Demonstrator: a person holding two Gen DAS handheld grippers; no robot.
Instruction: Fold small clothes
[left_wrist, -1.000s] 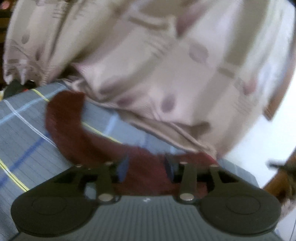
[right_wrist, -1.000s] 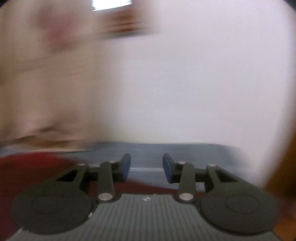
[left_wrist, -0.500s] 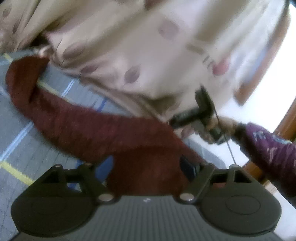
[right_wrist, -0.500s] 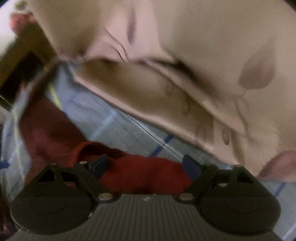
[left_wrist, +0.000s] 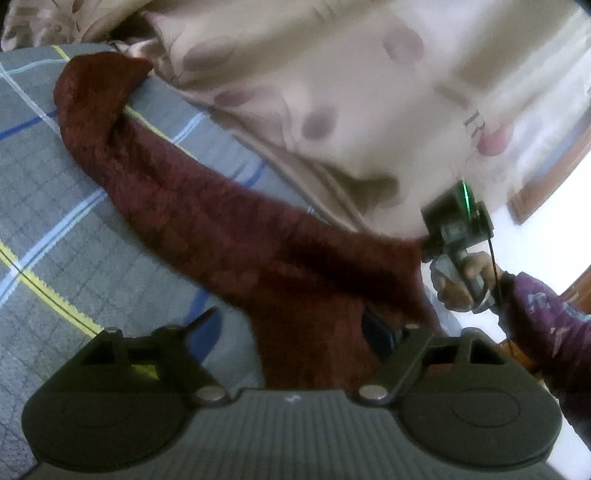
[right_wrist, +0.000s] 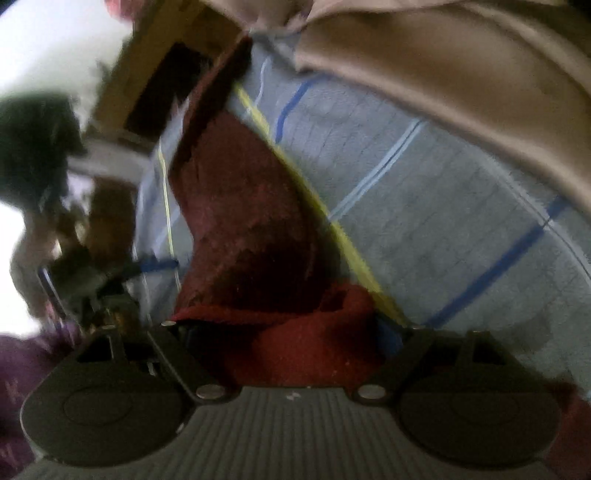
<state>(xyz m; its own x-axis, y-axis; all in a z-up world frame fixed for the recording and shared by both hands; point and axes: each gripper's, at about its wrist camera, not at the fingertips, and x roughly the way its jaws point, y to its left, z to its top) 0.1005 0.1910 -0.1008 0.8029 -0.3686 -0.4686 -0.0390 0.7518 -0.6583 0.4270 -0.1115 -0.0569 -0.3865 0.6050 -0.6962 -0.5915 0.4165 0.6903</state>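
A dark red knitted garment lies stretched in a long strip across the grey checked bedsheet. My left gripper is low over one end of it, its jaws opening, and the cloth lies between the fingers without being pinched. At the strip's other end my right gripper stands open, a bunched red fold lying loose between its fingers. From the left wrist view the right gripper's body and the hand holding it show at the right.
A beige patterned blanket is heaped along the far side of the bed, also seen as a beige blanket from the right. A purple sleeve is at the right edge. Wooden furniture stands beyond the bed.
Both grippers have opened wider and sunk toward the red garment. The right one swung from facing the wall round to the bed, and cloth now lies between its fingers.
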